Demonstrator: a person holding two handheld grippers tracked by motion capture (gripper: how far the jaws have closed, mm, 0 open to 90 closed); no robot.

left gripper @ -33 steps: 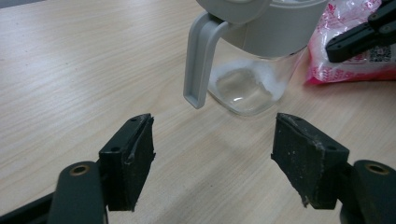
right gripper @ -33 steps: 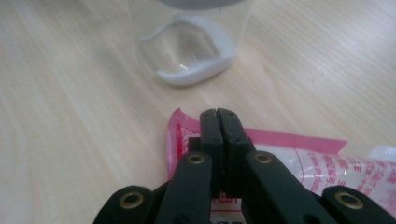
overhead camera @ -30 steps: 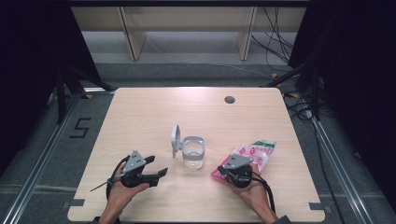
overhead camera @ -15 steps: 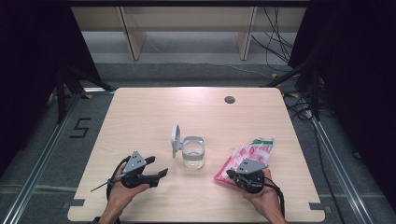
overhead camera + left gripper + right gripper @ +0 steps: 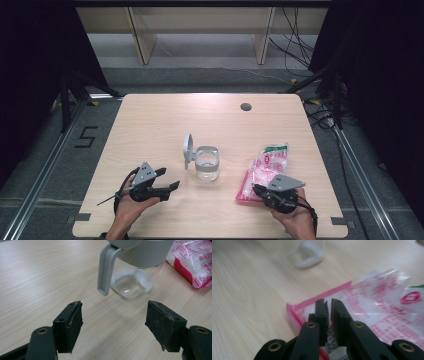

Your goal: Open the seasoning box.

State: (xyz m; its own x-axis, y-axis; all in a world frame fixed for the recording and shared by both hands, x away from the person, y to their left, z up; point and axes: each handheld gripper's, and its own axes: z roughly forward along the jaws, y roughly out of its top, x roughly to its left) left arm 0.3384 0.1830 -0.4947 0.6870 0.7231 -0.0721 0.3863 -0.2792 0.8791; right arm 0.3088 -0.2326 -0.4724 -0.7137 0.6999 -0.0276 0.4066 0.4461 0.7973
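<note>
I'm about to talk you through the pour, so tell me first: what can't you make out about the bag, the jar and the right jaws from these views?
- Bag: right gripper view, print blurred; whether it is torn open, unclear.
- Right jaws: nearly shut over the bag's edge; their own tips hide any pinch.
- Jar: left gripper view, top cut off by the frame edge.
- Jar lid: high view, too small to see its hinge.

Overhead view; two close table-level views

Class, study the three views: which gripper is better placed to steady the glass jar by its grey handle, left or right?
Left. The left gripper is open, aimed at the jar and its handle. The right gripper is shut on the pink bag.
</note>
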